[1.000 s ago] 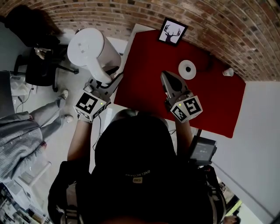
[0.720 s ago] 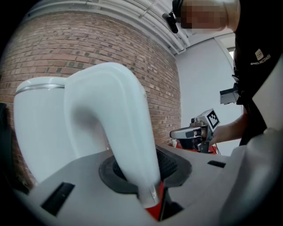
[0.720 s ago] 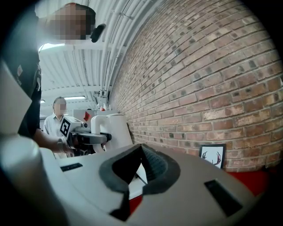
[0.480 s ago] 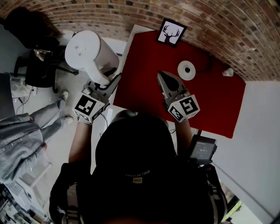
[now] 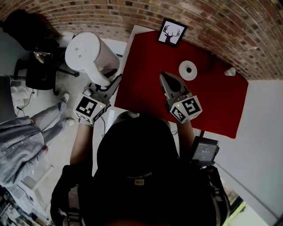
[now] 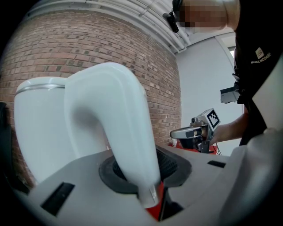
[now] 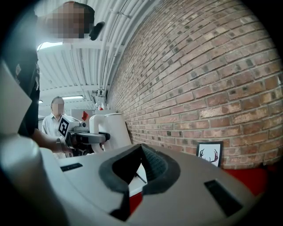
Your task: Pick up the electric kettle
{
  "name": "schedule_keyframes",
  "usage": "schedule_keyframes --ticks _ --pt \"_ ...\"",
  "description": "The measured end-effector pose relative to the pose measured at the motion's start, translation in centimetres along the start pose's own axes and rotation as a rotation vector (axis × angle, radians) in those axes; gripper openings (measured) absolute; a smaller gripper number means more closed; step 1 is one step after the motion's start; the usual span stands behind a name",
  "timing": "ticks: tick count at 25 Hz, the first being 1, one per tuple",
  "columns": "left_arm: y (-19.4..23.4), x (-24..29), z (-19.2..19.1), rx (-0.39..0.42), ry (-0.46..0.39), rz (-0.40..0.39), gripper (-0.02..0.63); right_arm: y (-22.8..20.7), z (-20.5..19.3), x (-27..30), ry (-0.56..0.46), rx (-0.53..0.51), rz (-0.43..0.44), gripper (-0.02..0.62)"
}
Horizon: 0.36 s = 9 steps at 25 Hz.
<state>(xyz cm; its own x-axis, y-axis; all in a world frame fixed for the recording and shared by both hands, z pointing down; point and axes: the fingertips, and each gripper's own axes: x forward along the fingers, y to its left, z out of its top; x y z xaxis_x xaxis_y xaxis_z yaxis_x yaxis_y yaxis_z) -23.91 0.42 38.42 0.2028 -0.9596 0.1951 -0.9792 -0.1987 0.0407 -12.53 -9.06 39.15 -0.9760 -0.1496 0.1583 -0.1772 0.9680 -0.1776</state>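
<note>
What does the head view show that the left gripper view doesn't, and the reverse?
Head view only: the framed deer picture and a round white disc on the red table. Left gripper view only: the left gripper, jaws closed on the handle of the kettle. Both: the kettle, the right gripper, the brick wall.

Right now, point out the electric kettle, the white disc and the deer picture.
electric kettle [image 5: 85,50], head view, its lid.
white disc [image 5: 184,71], head view, its top face.
deer picture [image 5: 173,32], head view, the print.
</note>
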Motion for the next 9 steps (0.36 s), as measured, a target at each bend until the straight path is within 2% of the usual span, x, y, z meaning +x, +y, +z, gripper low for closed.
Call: schedule_keyframes --ticks 9 --pt "-0.14 -0.13 -0.05 -0.008 0.01 -0.006 0.097 0.24 -0.14 -0.31 0.002 0.005 -0.013 0.005"
